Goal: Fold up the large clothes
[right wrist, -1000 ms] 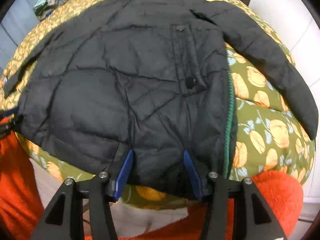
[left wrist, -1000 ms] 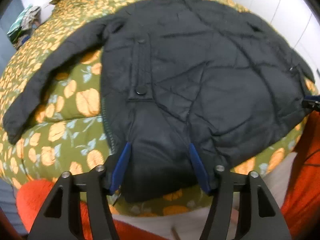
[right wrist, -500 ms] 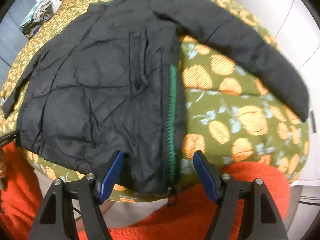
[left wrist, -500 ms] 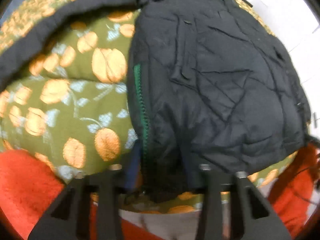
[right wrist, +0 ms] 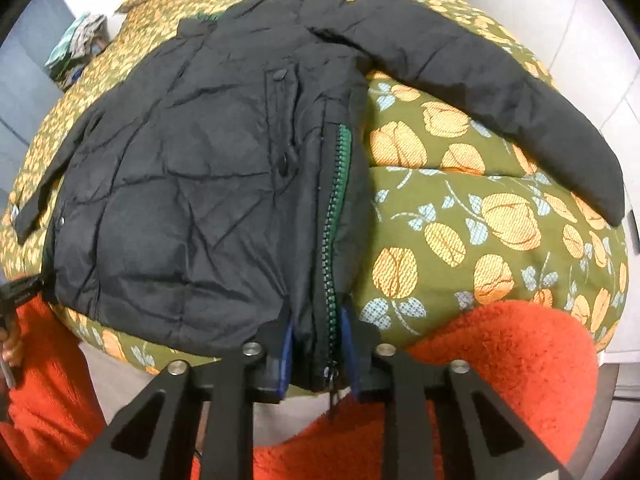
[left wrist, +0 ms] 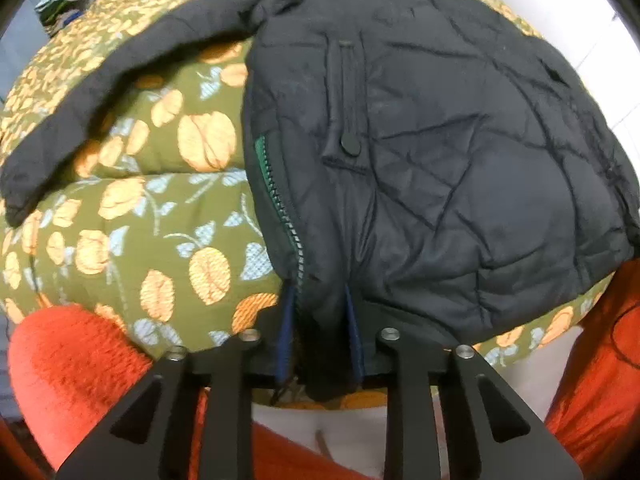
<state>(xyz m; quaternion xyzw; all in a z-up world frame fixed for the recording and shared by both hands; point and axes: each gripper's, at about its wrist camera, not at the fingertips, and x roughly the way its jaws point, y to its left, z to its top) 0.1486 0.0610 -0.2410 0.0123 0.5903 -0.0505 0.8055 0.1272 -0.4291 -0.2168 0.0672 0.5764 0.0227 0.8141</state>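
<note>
The black quilted jacket covers most of the near bed w/ its green quilt printed in orange flowers. Its left sleeve lies diagonally across the quilt, leaving a bare wedge betw. sleeve and body. On the other side the right sleeve bars the far edge; bare quilt lies open below it. Orange fleece sleeves crowd the near edge on both sides. A pile of mixed clothes sits at the far corner, well apart.
</note>
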